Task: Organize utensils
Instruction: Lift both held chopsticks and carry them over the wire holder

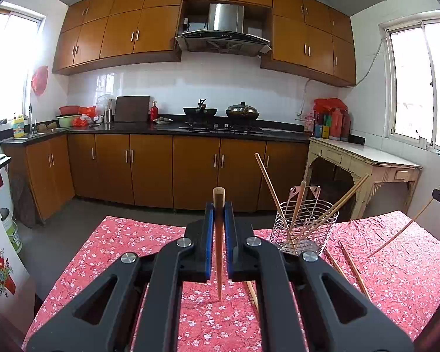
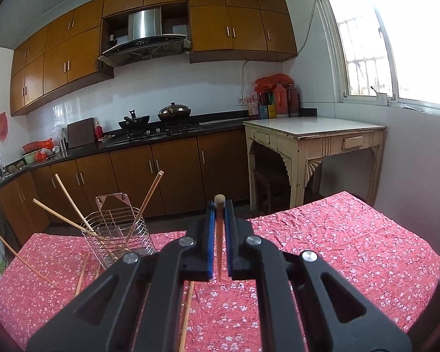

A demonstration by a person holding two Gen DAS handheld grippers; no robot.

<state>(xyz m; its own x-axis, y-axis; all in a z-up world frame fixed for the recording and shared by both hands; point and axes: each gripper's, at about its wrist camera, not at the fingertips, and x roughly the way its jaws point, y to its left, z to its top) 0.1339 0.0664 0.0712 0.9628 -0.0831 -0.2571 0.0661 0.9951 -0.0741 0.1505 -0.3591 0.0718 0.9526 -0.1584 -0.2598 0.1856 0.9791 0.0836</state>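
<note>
My left gripper (image 1: 219, 209) is shut on a wooden chopstick (image 1: 218, 243), held above the red floral tablecloth (image 1: 126, 249). My right gripper (image 2: 219, 209) is shut on another wooden chopstick (image 2: 219, 234). A wire utensil holder (image 1: 305, 228) stands on the table just right of my left gripper, with three chopsticks (image 1: 296, 211) leaning in it; it also shows in the right wrist view (image 2: 117, 231), left of my right gripper. Loose chopsticks (image 1: 355, 270) lie on the cloth near the holder, and others (image 2: 187, 308) lie under my right gripper. The right gripper's chopstick (image 1: 402, 228) shows at the right edge of the left wrist view.
A cream side table (image 2: 314, 135) stands beyond the table's far right edge. Kitchen cabinets and a stove counter (image 1: 190, 129) run along the back wall. A floor gap (image 1: 149, 208) separates the table from the cabinets.
</note>
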